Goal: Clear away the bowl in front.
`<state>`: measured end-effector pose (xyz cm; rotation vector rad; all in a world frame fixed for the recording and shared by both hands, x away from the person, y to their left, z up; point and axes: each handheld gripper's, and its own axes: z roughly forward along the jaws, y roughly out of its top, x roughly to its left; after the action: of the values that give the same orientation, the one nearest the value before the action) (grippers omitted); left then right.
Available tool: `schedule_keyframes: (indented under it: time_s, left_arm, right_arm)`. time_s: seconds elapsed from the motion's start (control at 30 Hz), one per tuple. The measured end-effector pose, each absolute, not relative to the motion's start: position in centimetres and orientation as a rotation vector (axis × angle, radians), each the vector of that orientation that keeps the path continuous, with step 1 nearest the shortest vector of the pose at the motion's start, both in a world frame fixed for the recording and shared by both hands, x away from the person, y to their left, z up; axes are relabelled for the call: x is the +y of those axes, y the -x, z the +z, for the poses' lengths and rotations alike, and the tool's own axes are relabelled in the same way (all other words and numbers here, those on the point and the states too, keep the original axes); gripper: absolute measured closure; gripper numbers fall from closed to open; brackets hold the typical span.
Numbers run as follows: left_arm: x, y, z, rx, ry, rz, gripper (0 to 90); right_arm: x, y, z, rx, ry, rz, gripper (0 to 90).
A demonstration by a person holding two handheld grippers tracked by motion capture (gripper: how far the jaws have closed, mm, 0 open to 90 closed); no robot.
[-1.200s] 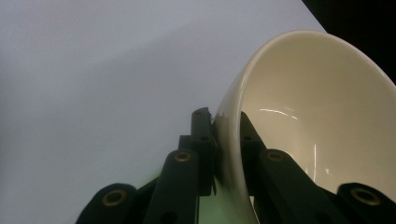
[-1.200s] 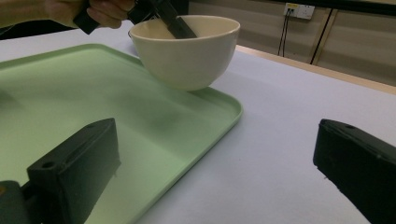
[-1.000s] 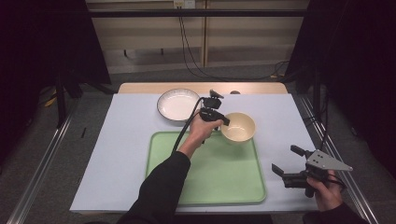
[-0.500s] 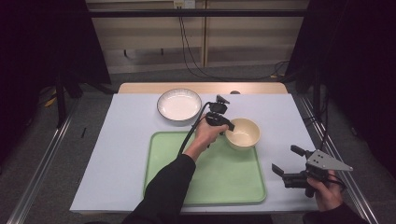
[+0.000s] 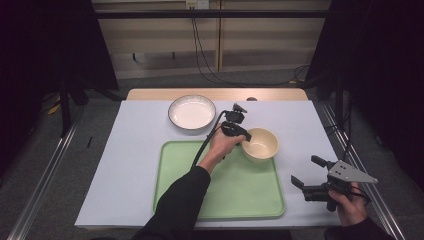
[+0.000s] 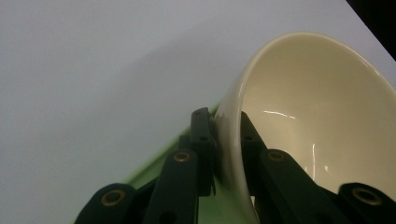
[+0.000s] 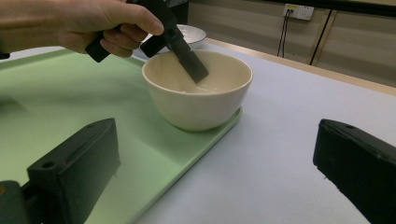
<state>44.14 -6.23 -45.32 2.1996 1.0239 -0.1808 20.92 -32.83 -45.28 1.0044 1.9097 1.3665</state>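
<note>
A cream bowl sits on the far right corner of the green tray. My left gripper is shut on the bowl's left rim, one jaw inside and one outside. The left gripper view shows the rim of the bowl pinched between the jaws of the left gripper. My right gripper hovers open near the table's right front edge, jaws wide and holding nothing. In the right gripper view the bowl stands ahead of the right gripper, with a hand and the left gripper on its rim.
A white plate lies on the pale table cover behind the tray, left of the bowl. The tray's bare green surface spreads toward me. The plate shows behind the bowl. Cables hang behind the table.
My left gripper has carried the bowl a little to the right and toward me, onto the tray's far right corner. The right gripper has stayed still.
</note>
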Motion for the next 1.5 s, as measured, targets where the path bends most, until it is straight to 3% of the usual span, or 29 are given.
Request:
schedule_keyframes:
  time_s: [0.33, 0.67, 0.77, 0.83, 0.87, 1.1, 1.5]
  left_arm:
    - [-5.9, -44.2, -45.7, 1.043, -2.140, -0.221, 79.1]
    - [-5.4, -44.1, -45.3, 0.954, -2.147, -0.164, 62.5]
    - [-5.3, -44.1, -45.1, 0.913, -2.163, -0.124, 52.6]
    - [-5.2, -44.0, -45.0, 0.904, -2.157, -0.105, 39.8]
    - [-5.2, -44.0, -45.0, 0.899, -2.153, -0.099, 39.8]
    - [-4.4, -43.8, -44.4, 0.937, -2.088, 0.041, 5.5]
    - [-0.7, -43.3, -43.4, 0.923, -2.009, 0.084, 4.4]
  right_arm:
    - [-32.8, -20.9, -45.3, 1.912, -1.004, 1.369, 0.3]
    - [-32.8, -20.9, -45.3, 1.912, -1.005, 1.369, 0.3]
    - [-32.8, -20.9, -45.3, 1.912, -1.003, 1.371, 0.3]
    - [-32.8, -20.9, -45.3, 1.912, -1.004, 1.371, 0.3]
    - [-32.8, -20.9, -45.3, 1.912, -1.004, 1.371, 0.3]
    - [-32.8, -20.9, -45.2, 1.908, -1.010, 1.366, 0.3]
    - [-32.8, -20.9, -45.3, 1.912, -1.003, 1.365, 0.3]
